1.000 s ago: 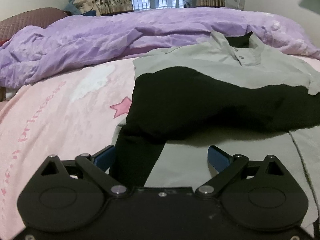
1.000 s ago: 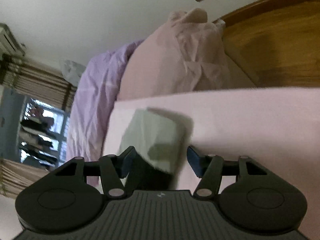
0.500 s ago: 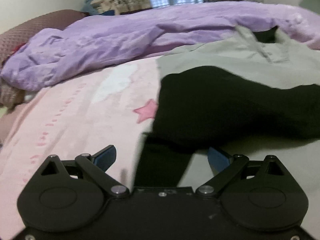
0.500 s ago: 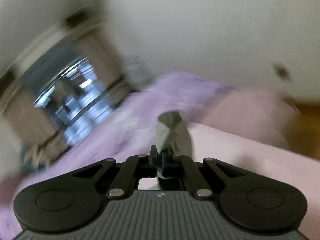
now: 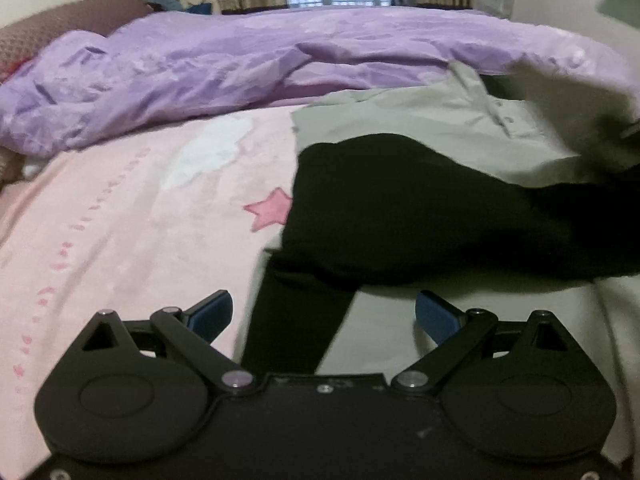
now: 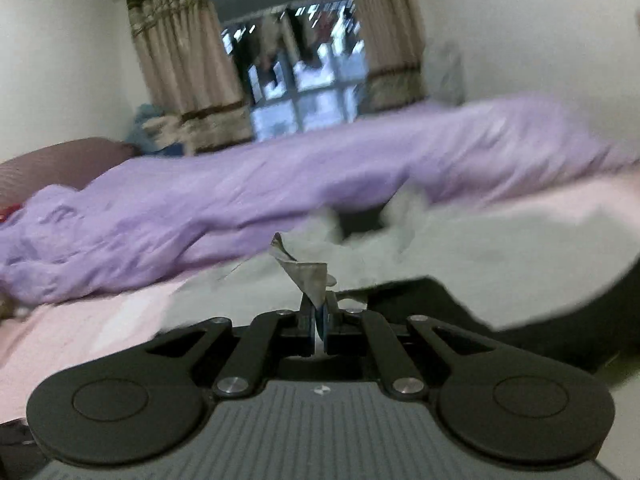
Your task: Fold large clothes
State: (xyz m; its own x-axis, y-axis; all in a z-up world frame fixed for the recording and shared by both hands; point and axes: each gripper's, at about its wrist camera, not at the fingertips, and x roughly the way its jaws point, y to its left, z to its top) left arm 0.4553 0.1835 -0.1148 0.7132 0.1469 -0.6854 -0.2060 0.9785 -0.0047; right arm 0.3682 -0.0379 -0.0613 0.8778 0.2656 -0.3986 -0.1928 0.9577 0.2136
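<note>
The right tongs (image 6: 318, 320), apart a second ago, now clamp the shirt (image 6: 308, 270) sleeve. Left tongs (image 5: 324, 316) stay apart above the bed (image 5: 120, 220). Sleeve fold underway.

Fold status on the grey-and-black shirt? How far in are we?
Early. Looks done: one black sleeve already lies folded across the grey-green collared polo shirt on the pink bedsheet. In hand: the right gripper is shut on a pinch of grey shirt fabric, lifted. The left gripper is open and empty at the hem. Left: finishing this fold, then the body folds.
</note>
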